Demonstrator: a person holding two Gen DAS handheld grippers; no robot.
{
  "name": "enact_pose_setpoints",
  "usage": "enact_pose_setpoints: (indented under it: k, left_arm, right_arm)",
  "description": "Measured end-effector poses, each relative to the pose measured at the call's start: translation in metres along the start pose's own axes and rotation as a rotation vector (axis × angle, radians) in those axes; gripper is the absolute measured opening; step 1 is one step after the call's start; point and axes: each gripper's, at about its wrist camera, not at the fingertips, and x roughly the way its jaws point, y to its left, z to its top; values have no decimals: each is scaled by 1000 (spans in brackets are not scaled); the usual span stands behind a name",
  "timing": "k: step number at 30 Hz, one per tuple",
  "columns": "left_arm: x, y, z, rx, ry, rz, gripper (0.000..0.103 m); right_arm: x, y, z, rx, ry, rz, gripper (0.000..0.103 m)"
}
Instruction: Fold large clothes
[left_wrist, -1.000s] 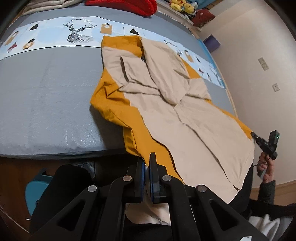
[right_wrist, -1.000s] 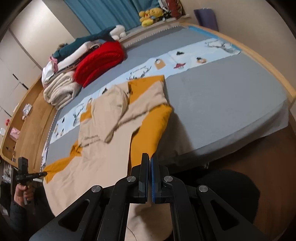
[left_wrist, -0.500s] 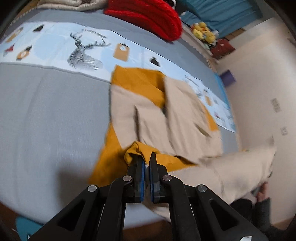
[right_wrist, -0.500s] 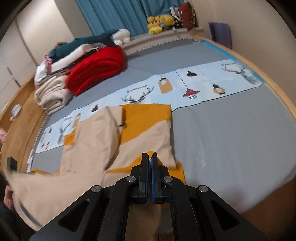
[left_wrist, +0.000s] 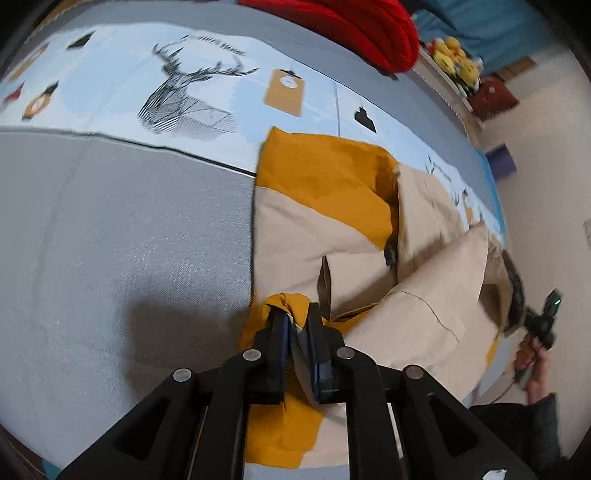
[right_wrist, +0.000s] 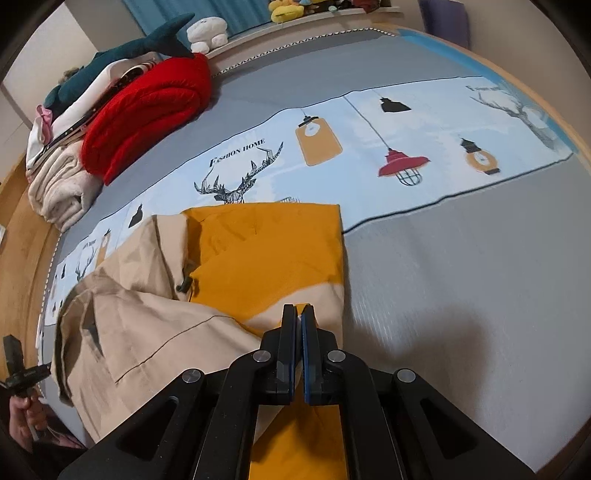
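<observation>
We are laying the large beige-and-mustard cotton garment at the grey bed's centre, our left gripper just easing apart around a hem fold, our right gripper clamping cloth at six o'clock.

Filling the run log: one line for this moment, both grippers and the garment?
left gripper: jaws just been opening, garment hem between them | right gripper: shut on garment | garment: bottom folded up onto bed
</observation>
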Motion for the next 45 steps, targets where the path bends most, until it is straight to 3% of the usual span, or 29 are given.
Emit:
enact_pose_setpoints:
  k: [2, 4, 6, 10, 14, 17, 24, 29, 33, 35, 36, 37, 38, 40, 43, 45]
  left_arm:
    - [-9, 7, -2, -43, -14, -21, 15]
    - [-21, 10, -5, -81, -66, -6, 26]
    - [-34, 17, -11, -120, -120, -15, 28]
    - [-34, 16, -26, -85, -109, 22, 31]
    - [-20, 10, -36, -21, -50, 95, 36]
    - [-10, 5, -36, 32, -34, 143, 47]
    - [12, -13, -19, 130, -34, 238, 49]
    - [27, -34, 3, 211, -75, 268, 50]
    - [33, -41, 23, 212, -120, 238, 52]
    - [37, -42, 32, 212, -124, 214, 46]
    - [38, -44, 35, 224, -122, 202, 17]
    - [37, -45, 41, 242, -130, 205, 6]
    - [33, -46, 44, 243, -159, 207, 6]
    - [15, -44, 53, 210, -261, 184, 5]
    - [-3, -27, 64, 74, -368, 142, 6]
    - [4, -19, 68, 13, -344, 146, 7]
  right_arm:
    - [0, 1, 2, -8, -2, 14, 3]
    - [-5, -4, 2, 25, -25, 14, 4]
    - [-18, -17, 2, 99, -76, -7, 11]
    - [-33, -36, -5, 190, -103, -11, 11]
    - [-28, -31, -23, 126, -25, 13, 20]
    - [-16, -23, -33, 69, 49, 28, 30]
    - [23, -14, -42, -17, 179, -19, 31]
    - [39, -3, -37, -65, 198, -54, 36]
    - [46, 0, -28, -66, 188, -74, 36]
    - [47, 1, -24, -55, 178, -73, 36]
    - [48, 2, -21, -52, 171, -76, 35]
    - [48, 3, -19, -53, 159, -77, 21]
    - [46, 6, -16, -60, 139, -75, 8]
    - [30, 10, -5, -42, 50, -36, 4]
    - [0, 9, 11, 19, -119, 2, 3]
    - [0, 3, 15, 76, -150, -18, 3]
